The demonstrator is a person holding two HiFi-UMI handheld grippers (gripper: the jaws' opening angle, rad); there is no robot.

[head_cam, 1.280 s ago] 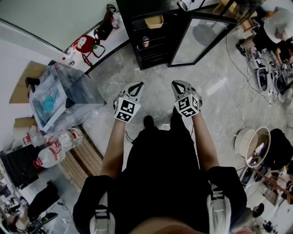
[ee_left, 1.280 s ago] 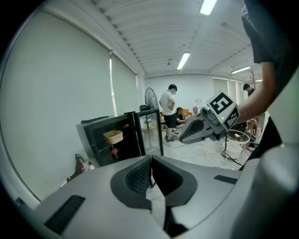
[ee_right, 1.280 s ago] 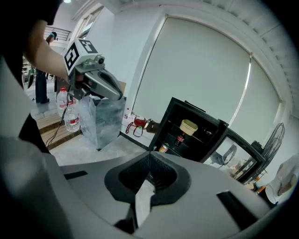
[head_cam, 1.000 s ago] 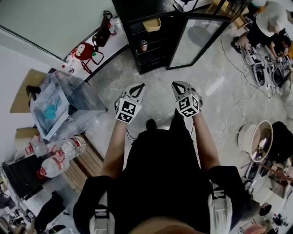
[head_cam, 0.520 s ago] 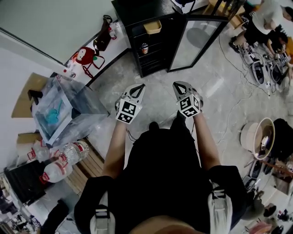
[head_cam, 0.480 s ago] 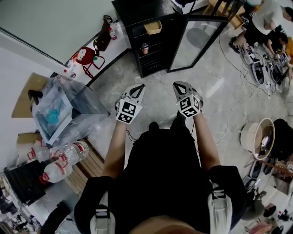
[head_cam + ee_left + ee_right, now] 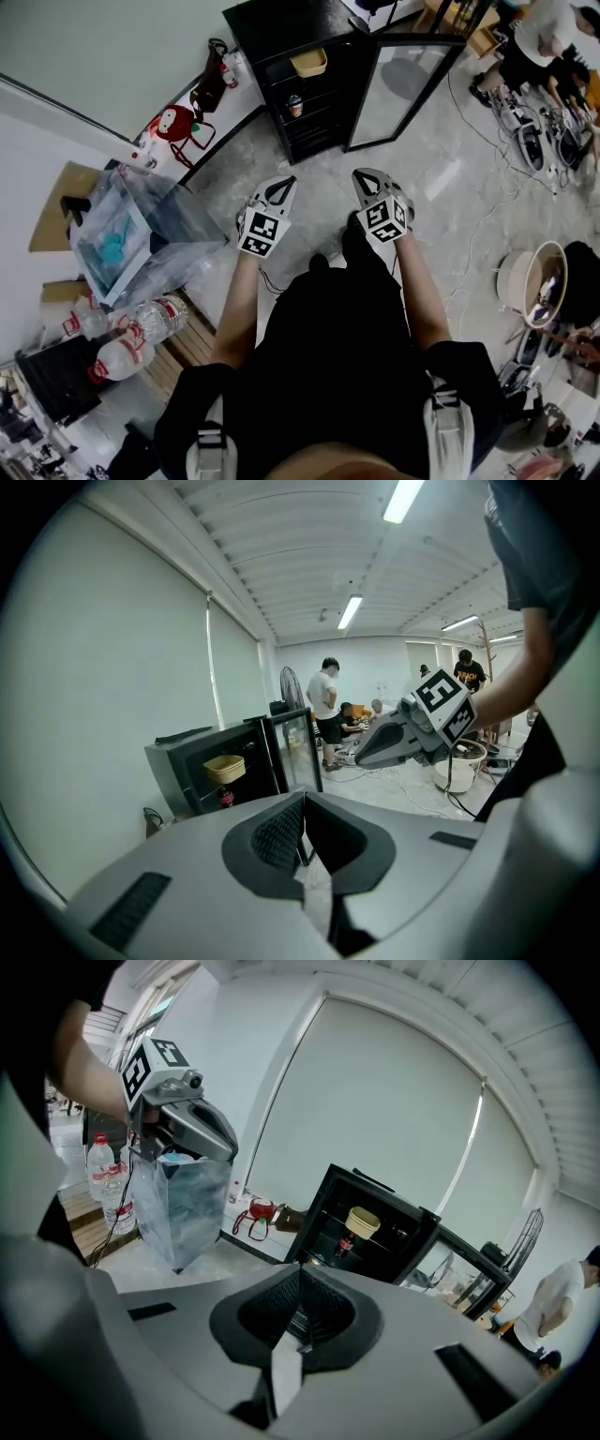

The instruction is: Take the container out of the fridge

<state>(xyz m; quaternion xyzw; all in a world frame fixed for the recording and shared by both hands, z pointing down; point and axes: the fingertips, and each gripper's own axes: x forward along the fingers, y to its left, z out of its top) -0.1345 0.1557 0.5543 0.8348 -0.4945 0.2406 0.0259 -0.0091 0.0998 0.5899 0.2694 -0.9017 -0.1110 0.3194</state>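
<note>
Carried a step toward the fridge point(image 7: 281, 33), the left gripper point(image 7: 281, 185) and right gripper point(image 7: 366, 178) are held shut and empty; its container point(image 7: 309, 63) could be toppled if they are opened late.

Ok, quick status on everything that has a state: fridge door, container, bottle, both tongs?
Fridge door: swung open.
Container: on an upper shelf inside the fridge, untouched.
Bottle: upright on a lower shelf.
Left tongs: shut, empty.
Right tongs: shut, empty.
</note>
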